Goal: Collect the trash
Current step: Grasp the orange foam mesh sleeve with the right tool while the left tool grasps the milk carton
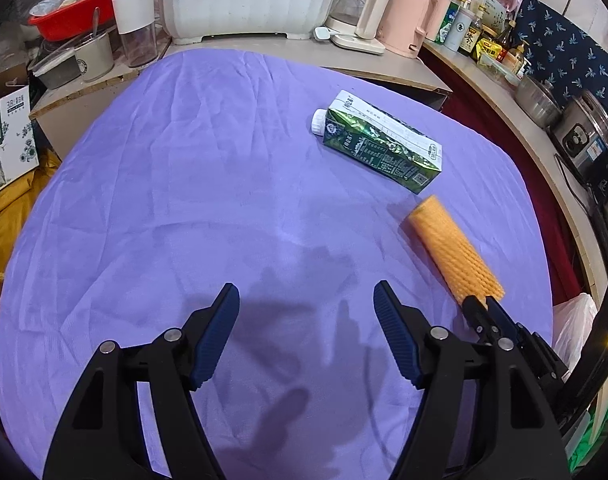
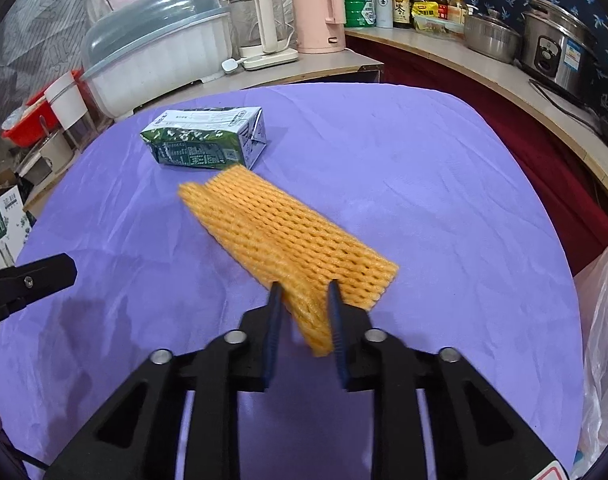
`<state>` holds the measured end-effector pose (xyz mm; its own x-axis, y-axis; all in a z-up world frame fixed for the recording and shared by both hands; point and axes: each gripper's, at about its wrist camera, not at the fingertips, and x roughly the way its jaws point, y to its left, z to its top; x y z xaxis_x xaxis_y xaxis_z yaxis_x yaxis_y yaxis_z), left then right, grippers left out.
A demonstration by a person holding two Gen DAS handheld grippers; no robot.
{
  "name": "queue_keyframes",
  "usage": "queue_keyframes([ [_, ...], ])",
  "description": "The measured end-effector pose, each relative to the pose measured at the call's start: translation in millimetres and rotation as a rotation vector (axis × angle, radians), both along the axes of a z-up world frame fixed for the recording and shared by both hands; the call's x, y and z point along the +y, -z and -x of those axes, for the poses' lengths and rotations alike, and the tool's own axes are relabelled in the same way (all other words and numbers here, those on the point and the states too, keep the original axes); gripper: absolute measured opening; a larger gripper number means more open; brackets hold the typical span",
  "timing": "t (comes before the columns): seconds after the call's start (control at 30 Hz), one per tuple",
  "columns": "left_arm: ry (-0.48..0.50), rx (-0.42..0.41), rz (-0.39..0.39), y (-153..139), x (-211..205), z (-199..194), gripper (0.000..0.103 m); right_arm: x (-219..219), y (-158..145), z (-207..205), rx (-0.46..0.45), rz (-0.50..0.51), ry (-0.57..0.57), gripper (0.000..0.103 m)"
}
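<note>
My right gripper [image 2: 305,286] is shut on the near end of an orange foam net sleeve [image 2: 280,232] and holds it just above the purple cloth [image 2: 424,168]. The sleeve also shows in the left wrist view [image 1: 452,248], with the right gripper [image 1: 478,302] clamped on its end. A green and white milk carton [image 2: 206,140] lies on its side beyond the sleeve; in the left wrist view the carton [image 1: 380,142] lies at the far right. My left gripper [image 1: 306,292] is open and empty over the cloth's near middle, and its tip [image 2: 44,274] shows at left.
A white plastic bag [image 2: 602,340] hangs at the table's right edge. Behind the table stand a covered dish rack [image 2: 156,56], kettles [image 2: 320,12], bottles, a steel pot [image 2: 490,34] and a rice cooker [image 2: 556,46]. A red basin [image 1: 76,8] and boxes sit at left.
</note>
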<state>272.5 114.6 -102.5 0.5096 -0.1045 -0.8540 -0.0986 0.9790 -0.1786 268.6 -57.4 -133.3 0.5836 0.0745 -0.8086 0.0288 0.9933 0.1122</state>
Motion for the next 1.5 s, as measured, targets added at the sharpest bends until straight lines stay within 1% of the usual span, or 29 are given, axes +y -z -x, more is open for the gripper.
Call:
queue_keyframes([
  [0.03,0.001,0.001,0.000,0.1,-2.2,-1.0,0.066,-3.4,-0.2,-0.6,0.003,-0.022,0.001,0.010],
  [0.13,0.005,0.000,0.008,-0.7,-7.4,-3.8,0.066,-14.4,-4.6,-4.0,0.006,-0.073,0.022,0.010],
  [0.23,0.010,-0.001,0.020,-2.6,-11.9,-10.0,0.066,-28.4,-17.6,-11.2,-0.024,-0.152,0.050,0.009],
  [0.33,0.006,0.000,0.041,-5.1,-15.5,-19.1,0.066,-38.0,-30.2,-32.1,-0.048,-0.192,0.061,0.009],
  [0.4,-0.002,0.003,0.059,-6.9,-16.6,-27.8,0.066,-40.9,-35.5,-53.0,-0.060,-0.212,0.046,0.009],
  [0.53,-0.030,0.008,0.090,-7.6,-12.8,-44.1,0.066,-34.9,-33.3,-100.1,-0.048,-0.171,0.012,0.009],
  [0.7,-0.077,0.006,0.089,-5.5,1.1,-63.4,0.066,-12.8,-19.6,-149.2,-0.026,-0.121,-0.070,0.009],
  [0.83,-0.124,0.014,0.078,1.3,16.3,-81.6,0.066,2.6,-11.5,-175.6,-0.024,-0.103,-0.111,0.009],
  [0.93,-0.148,0.017,0.069,6.4,23.6,-95.3,0.066,8.5,-3.7,-188.5,-0.004,-0.127,-0.136,0.009],
  [1.07,-0.148,0.033,0.055,14.8,24.9,-110.6,0.066,20.3,-0.7,-177.3,0.004,-0.152,-0.187,0.010],
  [1.17,-0.146,0.037,0.079,15.7,28.6,-109.4,0.066,32.0,-1.9,-153.8,0.009,-0.168,-0.235,0.010],
  [1.23,-0.148,0.033,0.114,12.0,30.9,-102.4,0.066,42.9,-2.6,-134.5,0.014,-0.180,-0.273,0.010],
  [1.3,-0.137,0.026,0.127,7.5,27.7,-95.3,0.068,50.7,-3.3,-116.4,0.016,-0.204,-0.290,0.010],
  [1.43,-0.119,0.031,0.104,8.0,17.2,-89.1,0.068,46.2,-6.1,-87.6,0.010,-0.268,-0.251,0.010],
  [1.5,-0.108,0.043,0.106,10.3,12.4,-89.0,0.068,40.2,-6.9,-73.8,0.008,-0.254,-0.219,0.010],
])
